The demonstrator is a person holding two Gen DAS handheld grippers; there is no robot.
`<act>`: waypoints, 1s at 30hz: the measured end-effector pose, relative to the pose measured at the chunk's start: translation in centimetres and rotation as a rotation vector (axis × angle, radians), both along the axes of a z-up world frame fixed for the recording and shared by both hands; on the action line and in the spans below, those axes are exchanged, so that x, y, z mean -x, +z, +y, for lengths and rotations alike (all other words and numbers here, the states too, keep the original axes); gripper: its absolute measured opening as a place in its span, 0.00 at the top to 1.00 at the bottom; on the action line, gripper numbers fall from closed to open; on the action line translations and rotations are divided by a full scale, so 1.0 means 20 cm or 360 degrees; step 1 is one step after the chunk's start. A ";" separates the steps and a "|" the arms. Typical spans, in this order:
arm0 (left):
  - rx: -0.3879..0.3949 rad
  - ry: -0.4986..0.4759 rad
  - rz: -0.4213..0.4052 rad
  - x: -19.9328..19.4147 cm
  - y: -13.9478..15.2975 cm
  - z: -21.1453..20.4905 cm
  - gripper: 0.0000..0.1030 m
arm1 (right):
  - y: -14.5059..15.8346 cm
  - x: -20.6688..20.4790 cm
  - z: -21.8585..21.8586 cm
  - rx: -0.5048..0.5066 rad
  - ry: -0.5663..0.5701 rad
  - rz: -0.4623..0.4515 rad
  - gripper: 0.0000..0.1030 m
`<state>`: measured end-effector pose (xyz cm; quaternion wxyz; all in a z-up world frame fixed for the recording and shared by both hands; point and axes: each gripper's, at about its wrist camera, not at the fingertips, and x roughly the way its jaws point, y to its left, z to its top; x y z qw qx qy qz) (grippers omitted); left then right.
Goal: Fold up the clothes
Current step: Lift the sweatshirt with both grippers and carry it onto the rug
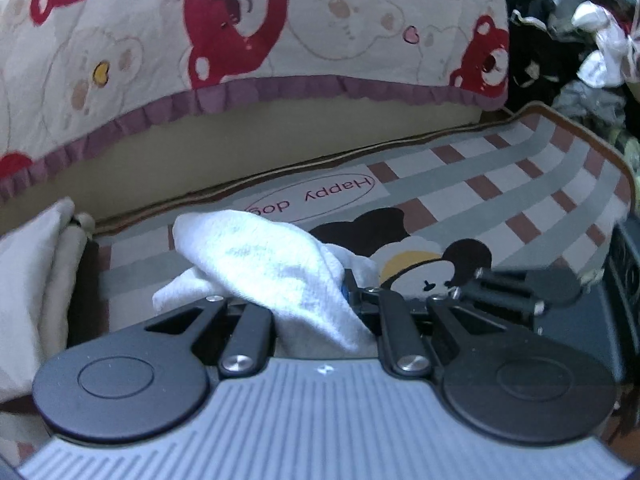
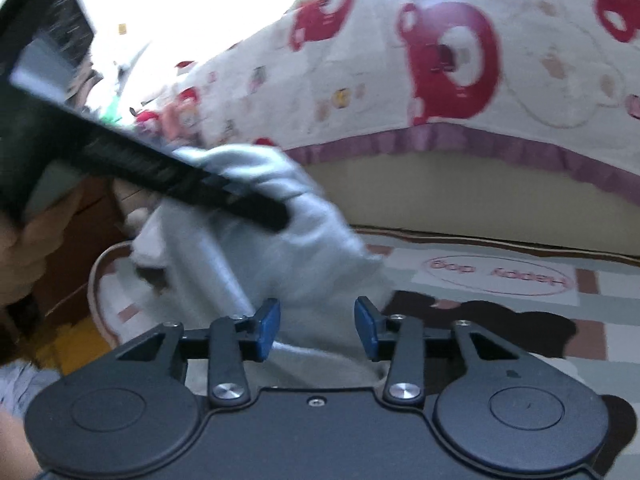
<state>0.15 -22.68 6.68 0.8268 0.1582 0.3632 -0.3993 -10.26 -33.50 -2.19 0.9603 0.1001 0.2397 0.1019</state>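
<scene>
A white cloth (image 1: 256, 256) is bunched up over my left gripper (image 1: 320, 300), which is shut on it; the cloth hides the fingertips. It hangs a little above a striped mat (image 1: 520, 184) printed "Happy dog". In the right wrist view the same cloth (image 2: 312, 240) droops from a long black finger (image 2: 180, 176) of the left gripper, which a hand (image 2: 24, 248) holds at the left edge. My right gripper (image 2: 316, 326) is open just below. Its blue pads (image 2: 268, 326) stand apart, with the cloth's lower part between them but not pressed.
A bed with a bear-print cover (image 1: 240, 40) and purple frill rises behind the mat. Dark and white clothes (image 1: 572, 40) are heaped at the far right. Cream fabric (image 1: 32, 288) lies at the left edge of the mat.
</scene>
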 end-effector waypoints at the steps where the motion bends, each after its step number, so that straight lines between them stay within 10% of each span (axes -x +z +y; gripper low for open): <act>1: 0.0015 0.0011 0.0024 -0.01 -0.01 0.00 0.88 | 0.00 0.00 0.03 0.0025 0.0034 0.0004 0.46; 15: 0.0171 0.0038 0.0252 -0.07 -0.12 0.02 0.88 | -0.07 -0.09 0.09 0.0220 0.0009 0.0070 0.32; 19: 0.0188 0.0053 0.0233 -0.07 -0.13 0.04 0.88 | -0.09 -0.07 0.12 0.0366 0.0018 0.0021 0.85; 30: 0.0131 0.0130 0.0093 -0.10 -0.19 0.06 0.77 | -0.05 -0.09 -0.01 0.0349 -0.0230 -0.0057 0.96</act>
